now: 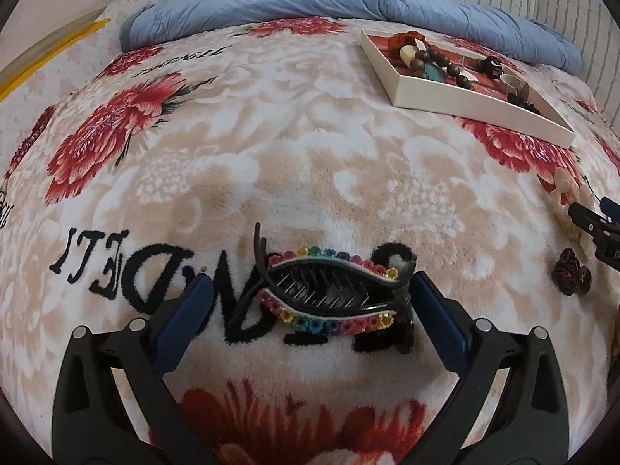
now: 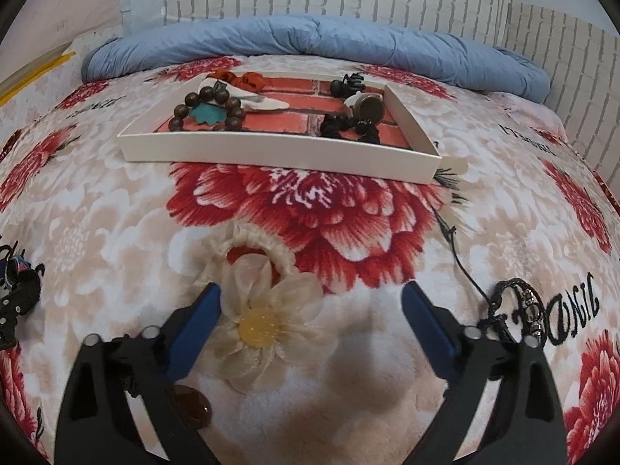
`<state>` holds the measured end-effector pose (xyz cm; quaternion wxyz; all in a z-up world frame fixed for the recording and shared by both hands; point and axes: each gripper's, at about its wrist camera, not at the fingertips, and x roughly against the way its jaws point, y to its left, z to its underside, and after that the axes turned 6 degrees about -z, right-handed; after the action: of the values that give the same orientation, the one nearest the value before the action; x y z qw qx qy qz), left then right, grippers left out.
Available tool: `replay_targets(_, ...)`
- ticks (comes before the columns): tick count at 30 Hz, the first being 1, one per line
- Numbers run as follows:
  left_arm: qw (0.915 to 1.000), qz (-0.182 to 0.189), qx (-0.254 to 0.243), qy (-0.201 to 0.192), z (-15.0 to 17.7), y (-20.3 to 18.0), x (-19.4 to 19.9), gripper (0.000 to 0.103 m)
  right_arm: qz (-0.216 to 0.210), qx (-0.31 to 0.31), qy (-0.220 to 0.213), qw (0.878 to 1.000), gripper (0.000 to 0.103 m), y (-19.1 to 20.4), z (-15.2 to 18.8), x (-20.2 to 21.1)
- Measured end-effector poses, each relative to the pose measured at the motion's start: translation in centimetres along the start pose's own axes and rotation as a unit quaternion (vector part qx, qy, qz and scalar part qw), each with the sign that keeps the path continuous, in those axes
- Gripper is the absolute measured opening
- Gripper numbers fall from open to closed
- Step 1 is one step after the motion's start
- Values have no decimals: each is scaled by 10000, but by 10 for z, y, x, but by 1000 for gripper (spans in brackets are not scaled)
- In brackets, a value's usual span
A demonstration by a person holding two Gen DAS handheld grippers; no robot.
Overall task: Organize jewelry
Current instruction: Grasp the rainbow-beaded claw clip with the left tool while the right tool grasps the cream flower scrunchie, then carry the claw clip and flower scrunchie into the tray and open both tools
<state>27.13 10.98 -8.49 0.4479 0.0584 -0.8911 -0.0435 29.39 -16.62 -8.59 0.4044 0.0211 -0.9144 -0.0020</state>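
Observation:
A black hair claw clip with rainbow beads (image 1: pixel 331 292) lies on the floral blanket between the fingers of my open left gripper (image 1: pixel 310 290); the right finger is close to its end. My open right gripper (image 2: pixel 312 302) stands around a cream fabric flower scrunchie (image 2: pixel 263 310), which lies near the left finger. A white shallow box (image 2: pixel 279 151) with a brick-pattern floor holds a wooden bead bracelet (image 2: pixel 211 110), a teal piece, red and black hair ties and a white clip. The box also shows in the left wrist view (image 1: pixel 476 106).
A black braided bracelet (image 2: pixel 515 310) lies right of the right gripper. A dark brown piece (image 2: pixel 195 407) lies under its left finger. A dark red knot piece (image 1: pixel 569 273) lies at the right. A rolled blue quilt (image 2: pixel 310 44) lines the brick-pattern wall.

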Motion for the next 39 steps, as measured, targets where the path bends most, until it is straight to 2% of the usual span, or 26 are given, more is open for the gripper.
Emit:
replay_targets(15, 9997, 82, -240, -8, -3, -8, -2, 84, -268, 74, 181, 9995, 39, 6, 3, -6)
replay_targets(18, 9995, 94, -290, -23, -3, -9, -2, 82, -297, 106, 175, 9993, 34, 8, 3, -5)
replay_targets(23, 9995, 115, -278, -41, -3, -9, -1, 80, -350, 48, 93, 9993, 30, 6, 3, -3)
replay_targets(30, 9995, 119, -264, -103, -2, -8, 2, 75, -326, 70, -9, 9994, 30, 6, 4, 0)
replay_targets(39, 9995, 180, -198, -157, -2, -5, 5, 75, -391, 51, -102, 9992, 29, 5, 4, 5)
